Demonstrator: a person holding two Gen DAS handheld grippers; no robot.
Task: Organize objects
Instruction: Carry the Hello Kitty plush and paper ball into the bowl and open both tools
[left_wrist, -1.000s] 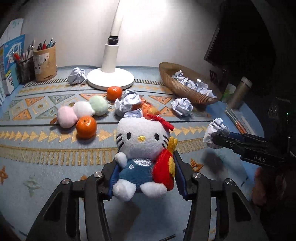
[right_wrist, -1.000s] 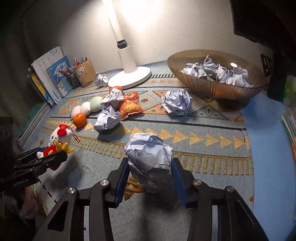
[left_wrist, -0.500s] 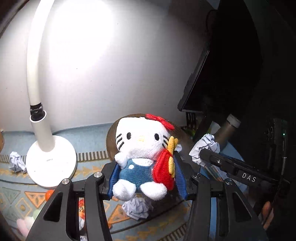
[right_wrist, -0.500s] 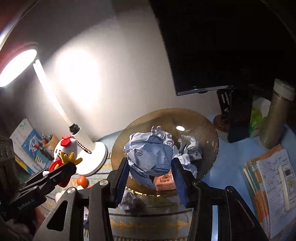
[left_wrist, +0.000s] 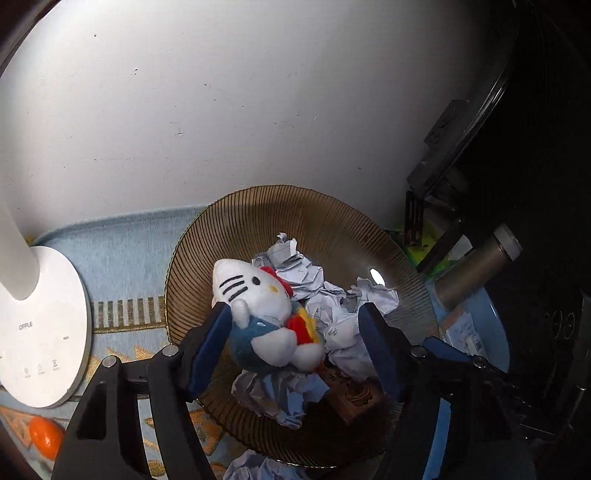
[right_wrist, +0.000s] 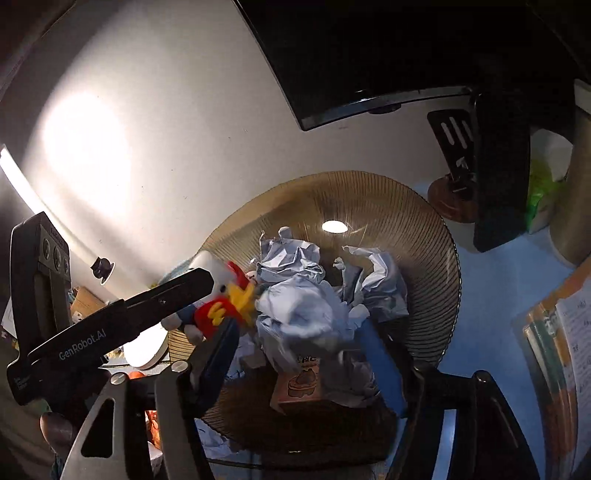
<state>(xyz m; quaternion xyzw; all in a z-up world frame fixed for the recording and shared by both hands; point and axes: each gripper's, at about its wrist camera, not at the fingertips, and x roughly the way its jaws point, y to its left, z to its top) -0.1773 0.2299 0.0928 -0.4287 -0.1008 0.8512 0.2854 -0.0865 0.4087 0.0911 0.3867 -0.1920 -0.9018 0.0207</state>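
A white cat plush (left_wrist: 266, 314) in blue overalls with a red and yellow toy lies tilted between my left gripper's (left_wrist: 295, 328) wide-open jaws, over the brown ribbed bowl (left_wrist: 229, 229). The bowl holds several crumpled paper balls (left_wrist: 332, 306) and a small brown box (left_wrist: 354, 398). In the right wrist view my right gripper (right_wrist: 299, 347) is open above the same bowl (right_wrist: 424, 229), and a blurred paper ball (right_wrist: 306, 314) sits between its jaws, free of them. The plush (right_wrist: 221, 295) shows there beside my left gripper's finger.
A white lamp base (left_wrist: 40, 332) stands left of the bowl on a patterned blue mat (left_wrist: 122, 251). An orange (left_wrist: 44, 437) lies at the lower left. A grey cylinder (left_wrist: 476, 269), a dark monitor (right_wrist: 369, 55), a phone stand (right_wrist: 458, 155) and booklets (right_wrist: 561, 343) are on the right.
Both grippers have opened over the bowl. The plush has tipped sideways out of the left grip and the paper ball has left the right grip. Both views have moved closer to the bowl.
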